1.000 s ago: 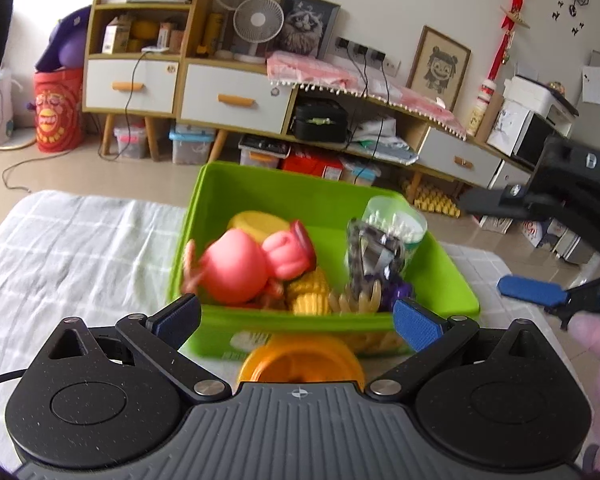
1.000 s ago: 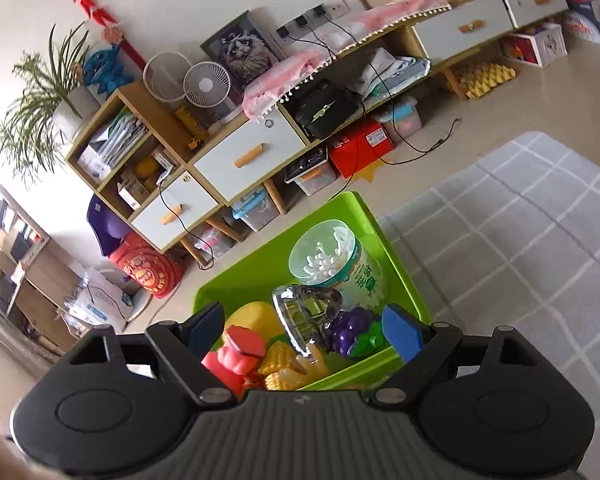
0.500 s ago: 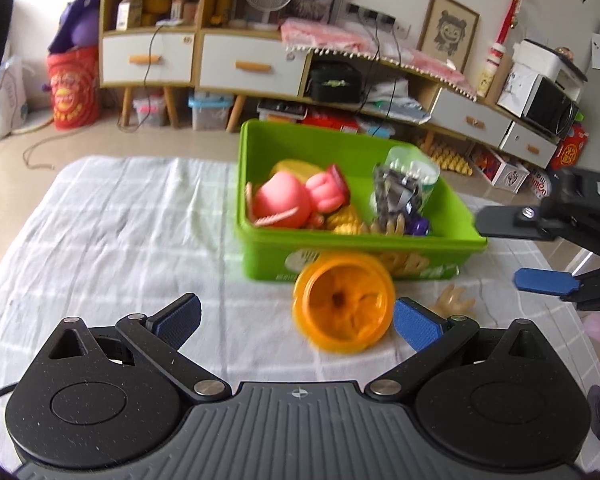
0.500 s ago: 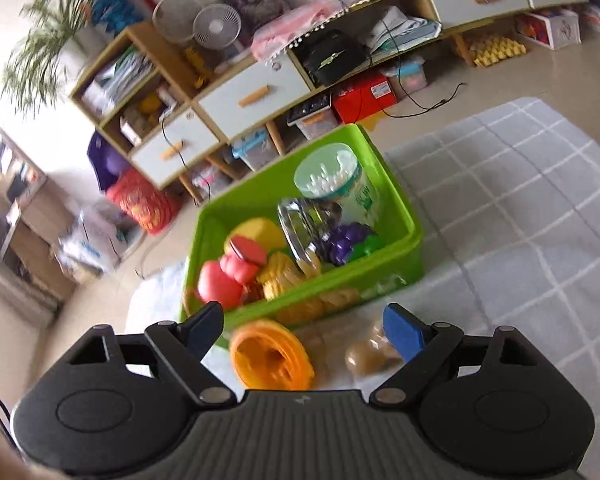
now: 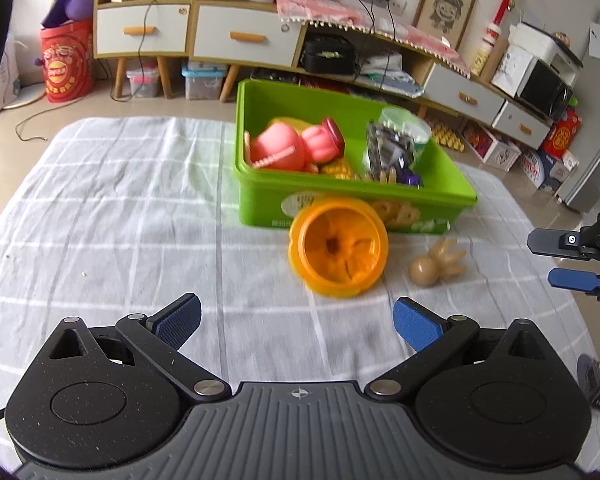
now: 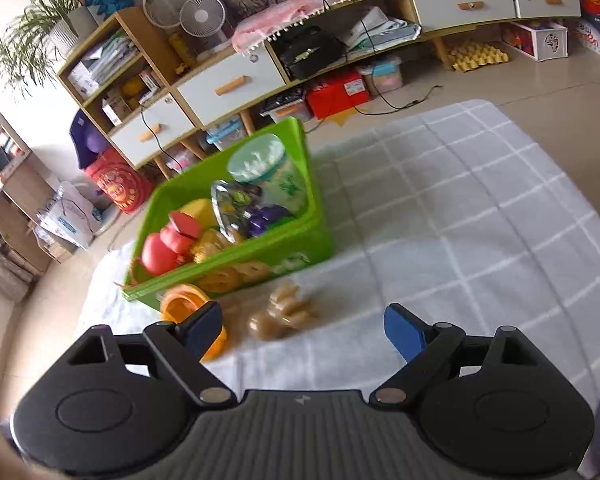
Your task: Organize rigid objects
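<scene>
A long wooden sideboard with white drawers lines the far wall, fans and framed pictures on top. Nearer, a grey checked cloth covers the work surface. At its far middle sits a green bin filled with toys. Touching the bin's near wall, an orange cup lies on its side, mouth toward the camera; just right of it lies a tan hand-shaped toy. The left gripper hovers near, spread wide and empty. The right gripper, at the right, is likewise spread, holding nothing.
</scene>
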